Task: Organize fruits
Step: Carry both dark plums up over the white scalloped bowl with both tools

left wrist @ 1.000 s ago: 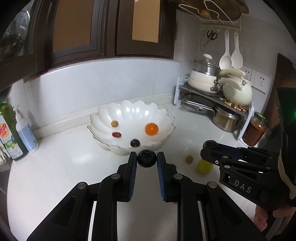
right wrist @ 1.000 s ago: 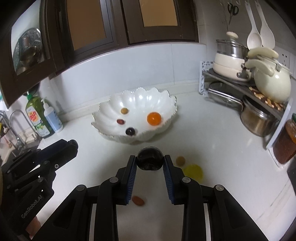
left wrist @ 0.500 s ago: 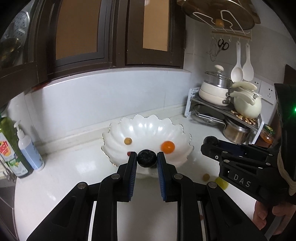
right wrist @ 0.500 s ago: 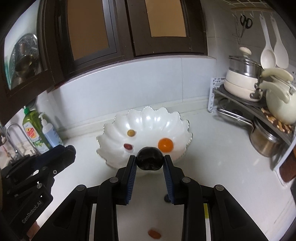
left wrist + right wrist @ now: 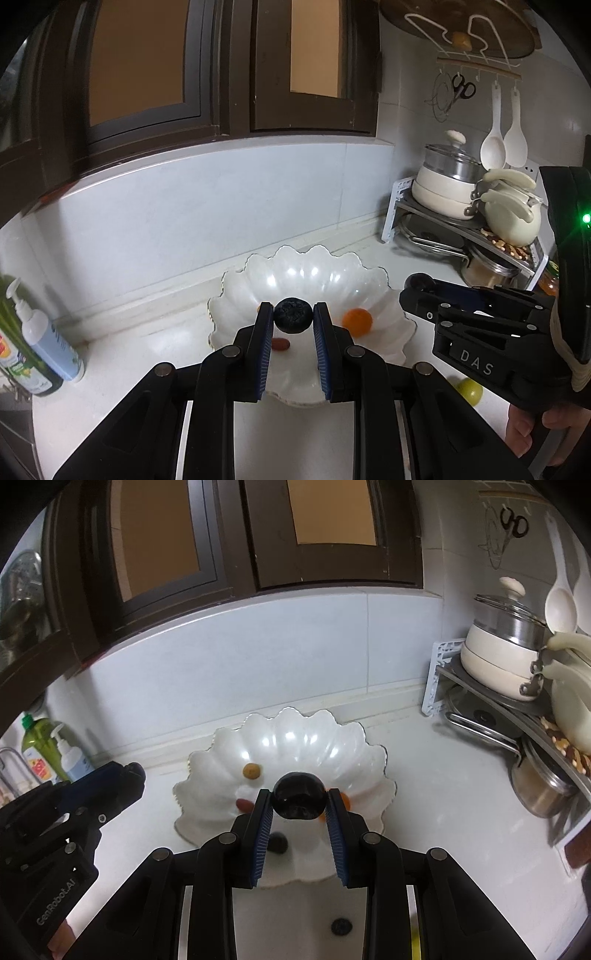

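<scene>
Where claw [image 5: 300, 805] blocks — orange fruit [image 5: 345, 799] half-hidden.

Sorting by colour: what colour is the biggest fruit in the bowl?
Orange, clearest in the left wrist view.

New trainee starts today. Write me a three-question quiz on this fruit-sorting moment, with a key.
1. True or false: the left gripper is shut on a blueberry.
2. What does the right gripper hold? A) the orange fruit B) a glossy dark fruit C) nothing
3. Fill in: both grippers are poised above the white scalloped ____.

Key:
1. True; its pads press on the blueberry.
2. B; the glossy dark fruit sits between its pads, while the orange fruit lies in the bowl.
3. bowl
</scene>
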Available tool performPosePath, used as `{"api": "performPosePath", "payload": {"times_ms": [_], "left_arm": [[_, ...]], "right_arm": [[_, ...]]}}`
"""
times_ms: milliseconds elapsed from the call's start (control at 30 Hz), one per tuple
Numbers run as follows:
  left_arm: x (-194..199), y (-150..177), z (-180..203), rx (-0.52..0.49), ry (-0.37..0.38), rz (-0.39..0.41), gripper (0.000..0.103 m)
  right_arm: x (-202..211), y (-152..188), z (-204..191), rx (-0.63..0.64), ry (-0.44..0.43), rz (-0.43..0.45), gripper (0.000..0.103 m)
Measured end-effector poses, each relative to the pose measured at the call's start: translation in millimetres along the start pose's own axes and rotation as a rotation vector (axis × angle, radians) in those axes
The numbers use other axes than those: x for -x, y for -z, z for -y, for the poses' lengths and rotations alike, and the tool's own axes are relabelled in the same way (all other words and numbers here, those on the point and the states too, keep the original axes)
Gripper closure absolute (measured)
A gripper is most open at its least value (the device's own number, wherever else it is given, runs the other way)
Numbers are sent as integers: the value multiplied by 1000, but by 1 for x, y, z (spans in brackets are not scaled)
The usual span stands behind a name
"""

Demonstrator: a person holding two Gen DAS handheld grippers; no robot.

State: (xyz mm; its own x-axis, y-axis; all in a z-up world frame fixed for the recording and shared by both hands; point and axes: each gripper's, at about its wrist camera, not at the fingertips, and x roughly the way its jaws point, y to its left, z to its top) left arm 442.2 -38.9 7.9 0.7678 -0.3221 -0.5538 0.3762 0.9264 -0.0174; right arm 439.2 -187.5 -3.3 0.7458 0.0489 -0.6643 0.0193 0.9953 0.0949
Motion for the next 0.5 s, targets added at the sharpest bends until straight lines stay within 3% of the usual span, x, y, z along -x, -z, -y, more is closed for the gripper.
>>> {"api": "performPosePath", "payload": {"times_ms": [500], "left_arm": [[-77,-23,-9,12,32,-142,80]], "right_arm": [[-65,-31,16,8,25,-107,72]]}}
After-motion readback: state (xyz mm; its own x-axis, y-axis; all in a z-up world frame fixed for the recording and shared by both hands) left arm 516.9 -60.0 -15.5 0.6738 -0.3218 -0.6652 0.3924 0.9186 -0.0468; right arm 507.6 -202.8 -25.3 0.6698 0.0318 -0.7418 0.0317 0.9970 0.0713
